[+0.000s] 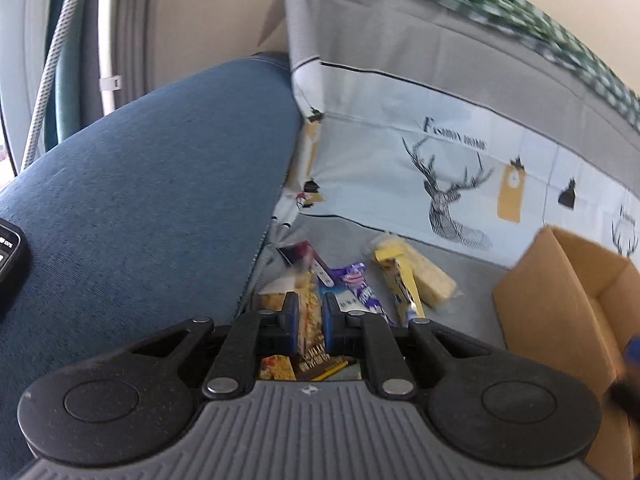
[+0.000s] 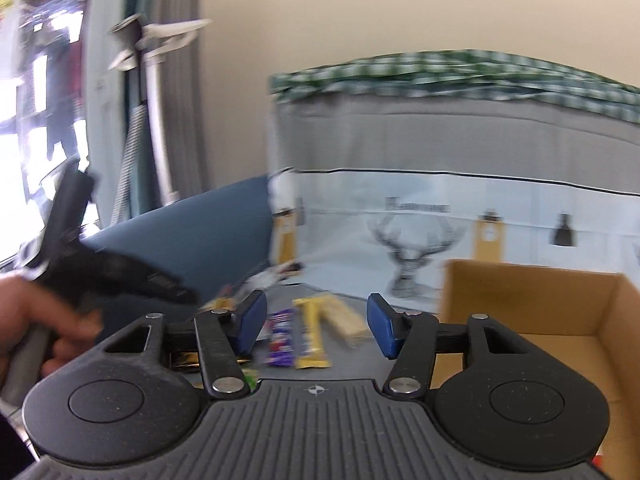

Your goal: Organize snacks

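My left gripper (image 1: 311,322) is shut on a yellow-and-brown snack packet (image 1: 310,320), held between its blue pads over a pile of snacks on the grey sofa seat (image 1: 460,268). A purple bar (image 1: 360,284), a yellow bar (image 1: 404,284) and a pale wafer pack (image 1: 430,276) lie just ahead. My right gripper (image 2: 316,322) is open and empty, above the purple bar (image 2: 280,338) and the yellow bar (image 2: 310,332). An open cardboard box (image 2: 532,308) stands to its right; it also shows in the left wrist view (image 1: 560,292).
A blue sofa arm (image 1: 140,200) rises on the left. A deer-print cushion cover (image 1: 440,168) backs the seat. A phone (image 1: 10,256) lies on the arm. The left-hand gripper and the hand holding it (image 2: 80,280) show at the left of the right wrist view.
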